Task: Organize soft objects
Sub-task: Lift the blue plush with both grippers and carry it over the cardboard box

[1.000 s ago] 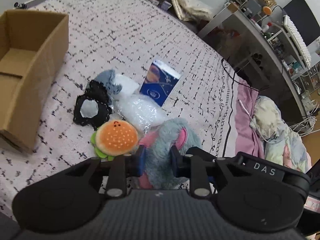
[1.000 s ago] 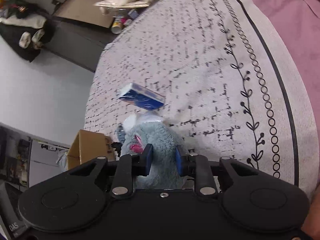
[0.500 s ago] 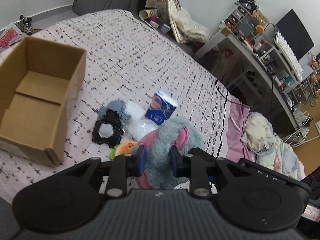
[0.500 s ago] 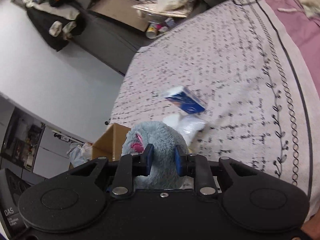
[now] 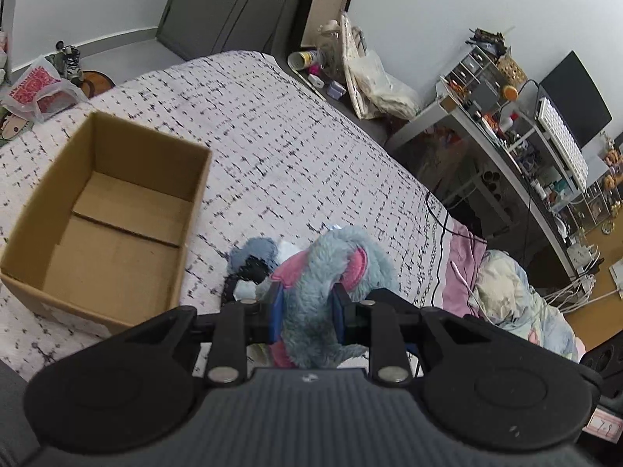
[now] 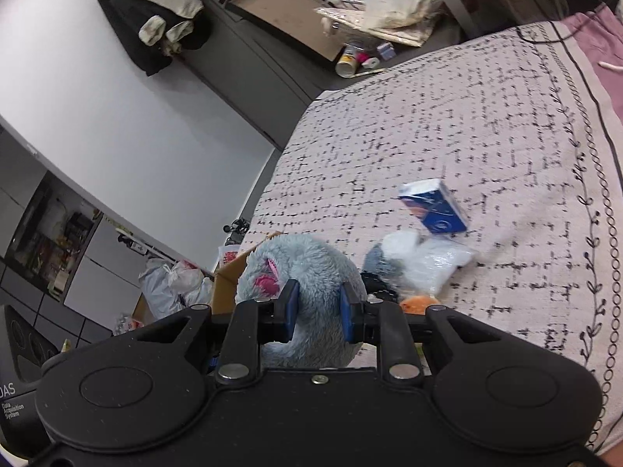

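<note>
A grey-blue plush toy with pink ears [image 5: 331,268] hangs above the bed, held from both sides. My left gripper [image 5: 307,303] is shut on one part of it, and my right gripper [image 6: 317,309] is shut on the plush toy [image 6: 307,268] from another side. An open cardboard box [image 5: 117,210] with nothing in it sits on the bed to the left in the left wrist view; one corner of the box [image 6: 233,272] peeks out behind the toy in the right wrist view. Below the toy lie a grey and black soft item [image 5: 253,260] and an orange burger plush [image 6: 418,303].
A blue carton [image 6: 434,210] and a clear plastic bag [image 6: 432,260] lie on the patterned bedspread [image 5: 296,155]. A cluttered desk with a monitor [image 5: 545,136] stands to the right of the bed. Bags and a dark cabinet [image 6: 249,74] line the far wall.
Both grippers have lifted the plush toy off the bed and up. The box has come more fully into the left view, and the burger plush is now hidden there behind the toy.
</note>
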